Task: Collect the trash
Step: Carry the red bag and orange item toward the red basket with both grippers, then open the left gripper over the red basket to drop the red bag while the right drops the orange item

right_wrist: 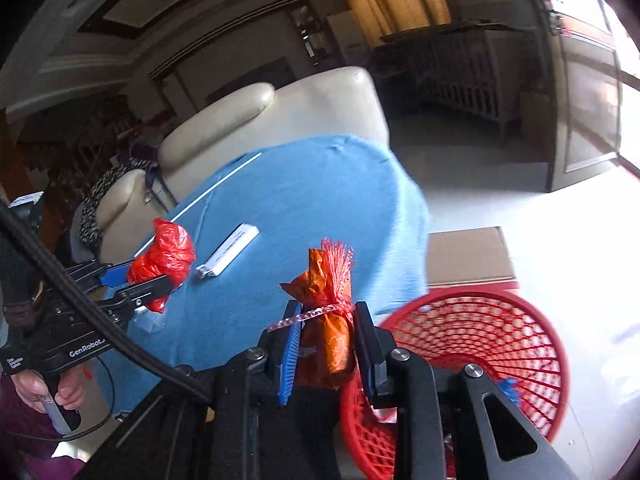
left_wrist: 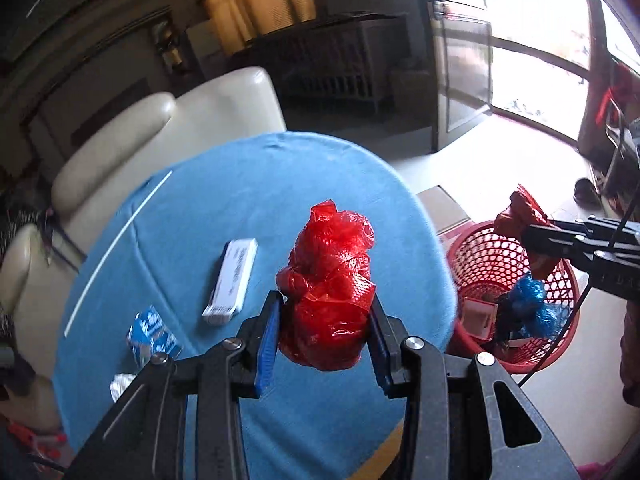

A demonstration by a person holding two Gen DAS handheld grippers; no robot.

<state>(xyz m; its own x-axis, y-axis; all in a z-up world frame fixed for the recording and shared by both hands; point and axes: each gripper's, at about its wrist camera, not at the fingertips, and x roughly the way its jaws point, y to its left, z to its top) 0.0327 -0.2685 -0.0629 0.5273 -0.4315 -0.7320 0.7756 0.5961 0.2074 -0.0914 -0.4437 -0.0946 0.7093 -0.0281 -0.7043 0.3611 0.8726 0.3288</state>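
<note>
Gripping a red bag [left_wrist: 328, 288], left gripper [left_wrist: 325, 320] over the counter [left_wrist: 240, 208]; right gripper [right_wrist: 326, 344] fingers clamping an orange wrapper [right_wrist: 326, 320] above the red basket [right_wrist: 500, 320].

Seating: cream leather sofa [left_wrist: 168, 128] behind the blue-clothed counter [left_wrist: 248, 184]
Floor: flat cardboard box [right_wrist: 468, 256]
Background: yellow curtains [left_wrist: 260, 0]

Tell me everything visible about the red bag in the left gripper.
The red bag is thin, glossy, translucent plastic, crumpled into a tall lump with a twisted tip on top. The left gripper clamps its lower half between both fingers, the blue pad of one finger pressed into its side. It stands roughly upright, held above the blue tablecloth, apparently clear of it. The right wrist view shows it likewise, bulging past the fingers.
</note>
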